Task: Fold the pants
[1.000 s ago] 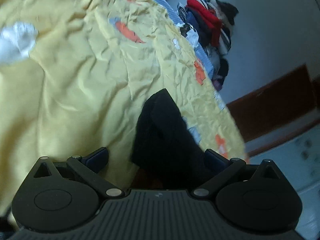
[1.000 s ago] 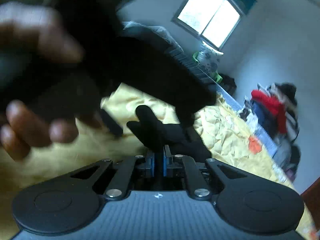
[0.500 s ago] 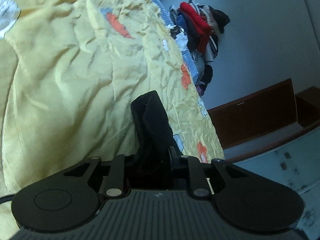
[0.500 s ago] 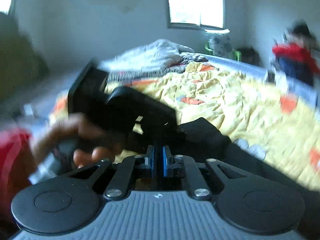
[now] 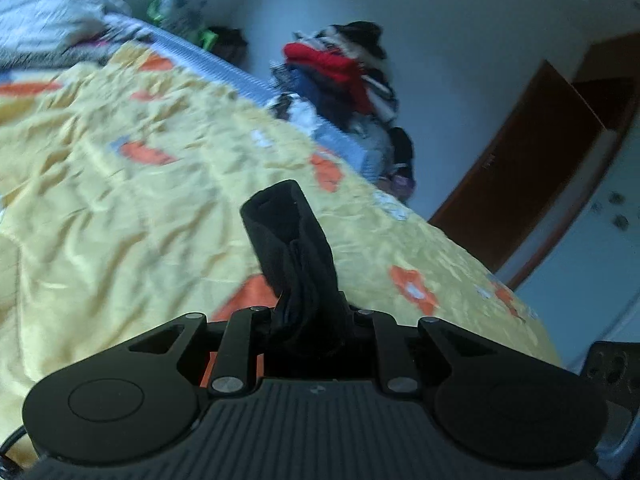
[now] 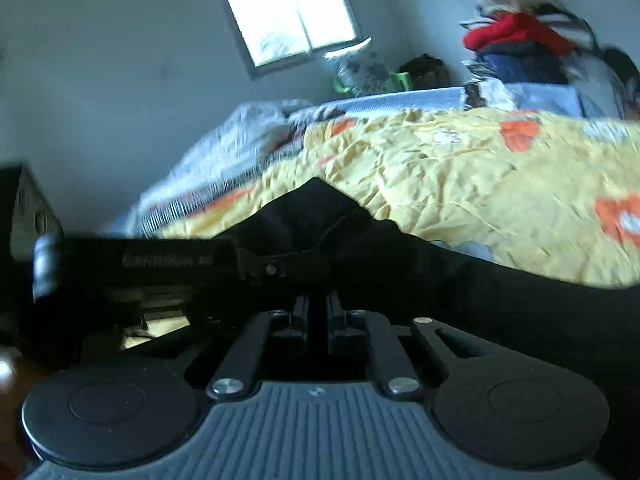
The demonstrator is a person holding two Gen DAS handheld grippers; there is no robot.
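Black pants [image 5: 294,248] are pinched by both grippers above the yellow bed [image 5: 120,200]. Left gripper [image 5: 306,312] fingers have just closed on a bunched end; right gripper [image 6: 318,312] fingers clamp another edge.

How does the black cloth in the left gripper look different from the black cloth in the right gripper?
In the left gripper, the black pants stick up as a narrow bunched roll; its jaws have just been closing on them. In the right gripper, the pants spread wide, peak in a point, and trail off to the right. Both grippers are shut on dark fabric above the yellow bedspread.
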